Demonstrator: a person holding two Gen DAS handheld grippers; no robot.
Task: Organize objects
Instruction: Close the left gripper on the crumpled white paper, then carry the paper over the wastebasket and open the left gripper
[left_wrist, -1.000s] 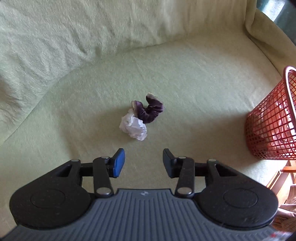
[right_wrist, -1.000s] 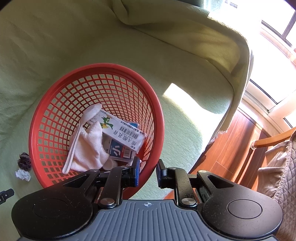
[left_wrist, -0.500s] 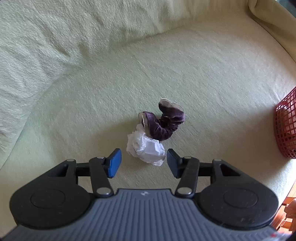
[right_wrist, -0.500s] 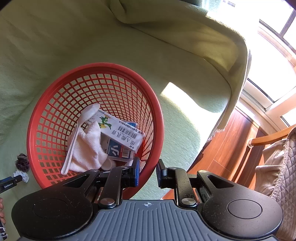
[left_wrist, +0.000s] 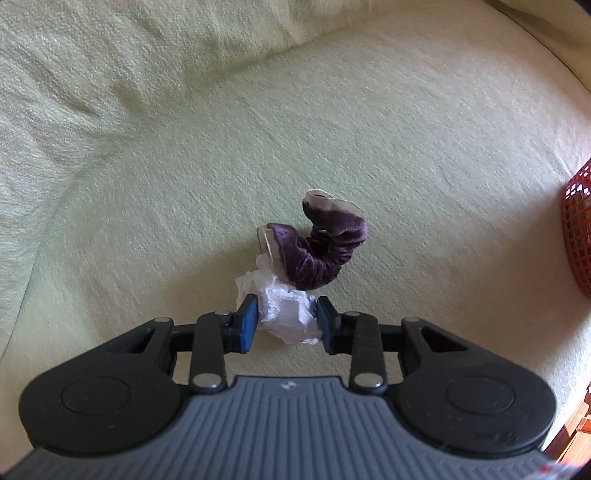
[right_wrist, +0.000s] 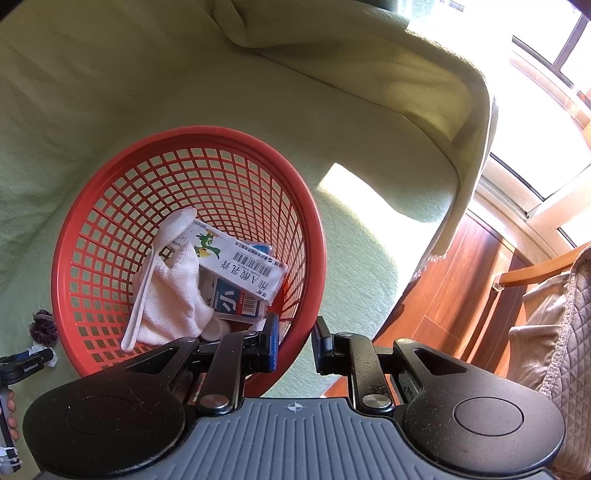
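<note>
Left gripper (left_wrist: 284, 325) jaws closing on crumpled white paper (left_wrist: 284, 314) on green sofa (left_wrist: 406, 147); purple scrunchie (left_wrist: 317, 251) touching paper's far side. Right gripper (right_wrist: 294, 345) jaws narrow, clamping red basket (right_wrist: 184, 134) near rim.

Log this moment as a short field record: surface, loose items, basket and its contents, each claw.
surface: green sofa cover
loose items: crumpled white tissue touching purple velvet scrunchie
basket: red mesh basket on the sofa
basket contents: white cloth, printed cartons
left claw: jaws closing, tissue between them, pads at its sides
right claw: shut on the basket's rim, one finger inside, one outside
</note>
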